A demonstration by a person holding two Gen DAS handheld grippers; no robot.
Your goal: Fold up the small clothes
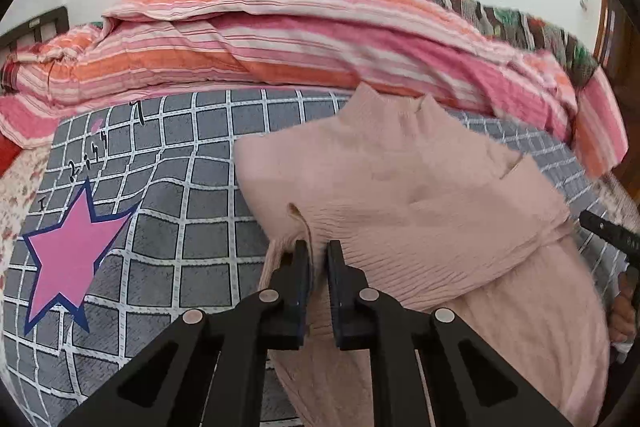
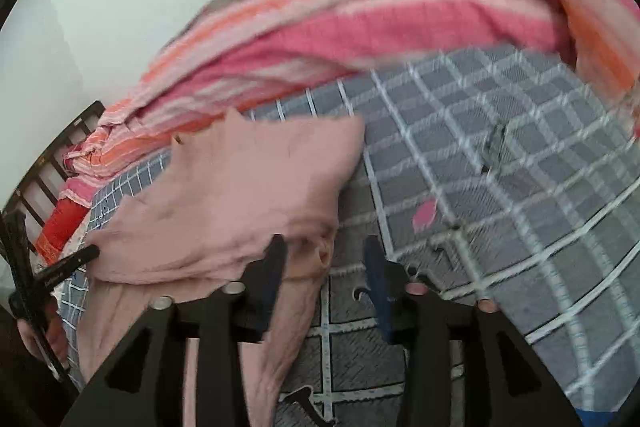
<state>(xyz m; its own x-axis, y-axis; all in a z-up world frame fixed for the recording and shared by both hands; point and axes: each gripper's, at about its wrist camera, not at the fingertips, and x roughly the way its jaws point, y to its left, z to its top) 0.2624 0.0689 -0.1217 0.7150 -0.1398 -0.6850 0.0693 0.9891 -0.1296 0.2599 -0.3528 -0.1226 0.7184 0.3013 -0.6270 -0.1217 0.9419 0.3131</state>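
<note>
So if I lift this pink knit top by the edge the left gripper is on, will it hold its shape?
Probably not. The pink knit top already lies rumpled and doubled over itself, so it looks floppy and should drape. Its ribbed knit suggests stretch. The left gripper has only a thin edge between its fingers, so the rest would likely hang and drag on the checked sheet.

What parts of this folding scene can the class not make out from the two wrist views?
- Pink garment: lower part cut off by the left wrist view's bottom edge, behind the left gripper.
- Right gripper: right wrist view is motion-blurred; contact with cloth unclear.
- Writing on the grid sheet: too small.
</note>
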